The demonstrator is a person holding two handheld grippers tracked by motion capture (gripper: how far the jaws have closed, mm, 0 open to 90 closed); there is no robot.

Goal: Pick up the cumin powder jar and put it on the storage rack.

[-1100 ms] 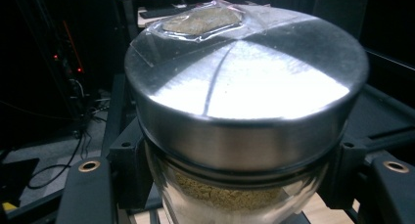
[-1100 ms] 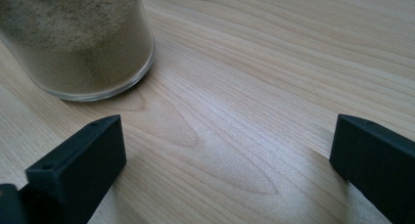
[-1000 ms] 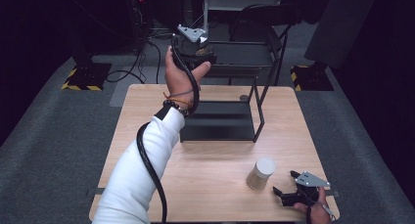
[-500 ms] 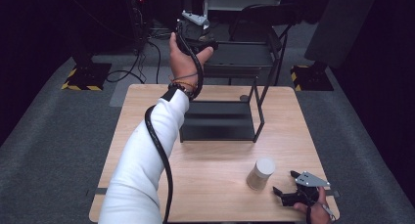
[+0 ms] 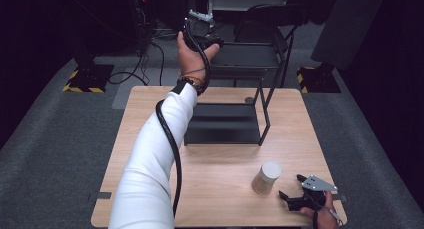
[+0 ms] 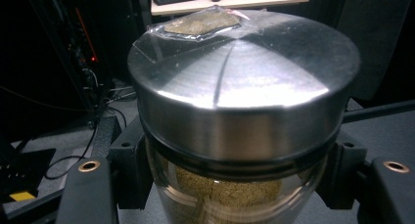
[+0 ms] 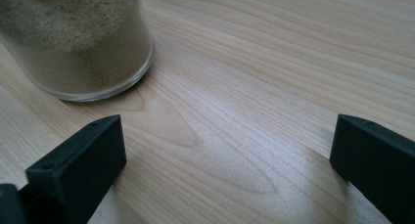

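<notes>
Left gripper [image 5: 200, 26]: raised at the 12 o'clock end of the high view, beyond the far edge of the table [image 5: 150, 154], on an outstretched arm in a white sleeve [image 5: 150, 164]. In the left gripper view its jaws are closed on a glass jar [image 6: 230, 185] with a brushed metal lid [image 6: 240, 82] — the pads press the glass just below the lid rim, and the jar holds a tan powder.

Black wire rack [image 5: 225, 121]: stands on the table at about 12 o'clock from centre, below the raised hand.

Second jar [image 5: 265, 177]: upright on the table at about 4 o'clock, with pale contents.

Right gripper [image 5: 292, 189]: rests at the 5 o'clock corner, just beside the second jar — jaws spread wide, gripping nothing. In the right gripper view the jar base [image 7: 73, 43] sits at 10 o'clock, apart from both jaws.
</notes>
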